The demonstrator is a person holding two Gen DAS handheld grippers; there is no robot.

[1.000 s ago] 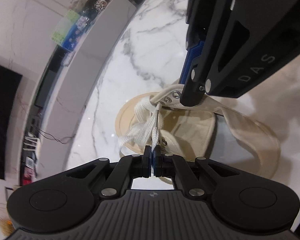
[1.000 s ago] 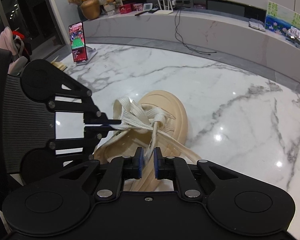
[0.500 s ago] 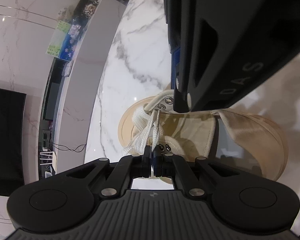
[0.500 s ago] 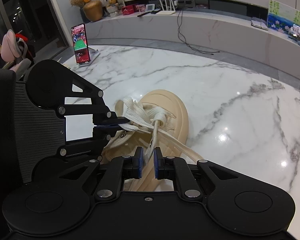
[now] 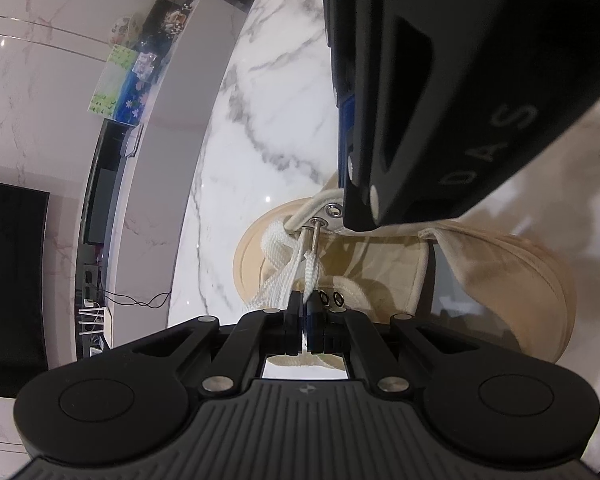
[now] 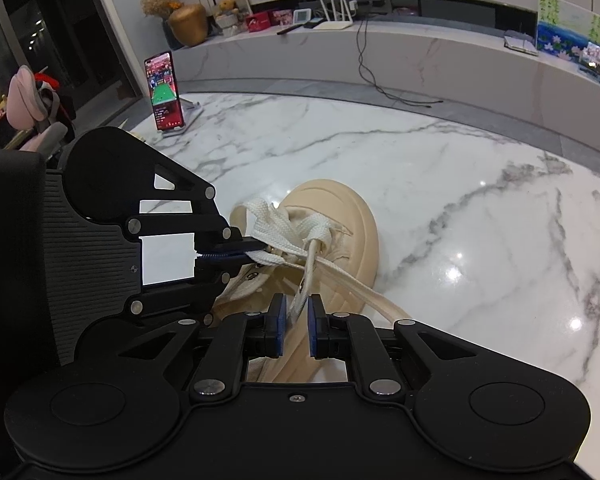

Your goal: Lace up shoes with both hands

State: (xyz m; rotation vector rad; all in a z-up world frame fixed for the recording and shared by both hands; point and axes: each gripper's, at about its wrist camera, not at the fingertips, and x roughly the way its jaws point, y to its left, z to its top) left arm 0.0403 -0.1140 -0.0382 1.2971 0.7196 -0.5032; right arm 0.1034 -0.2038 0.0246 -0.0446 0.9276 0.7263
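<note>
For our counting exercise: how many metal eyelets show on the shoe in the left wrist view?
4. Two eyelets sit on the far flap under the right gripper; two on the near flap beside the left gripper. The lace may hide others.

Left claw (image 5: 305, 312) pinching white lace (image 5: 309, 276) (taut), beige shoe (image 5: 500, 272)

The left gripper (image 5: 305, 312) points steeply downward, its jaws pinched together on a strand of white lace (image 5: 309, 276). The right gripper (image 6: 297, 312) tilts down likewise, jaws narrowly parted around another lace strand (image 6: 306, 280), crossing close over the left.
</note>
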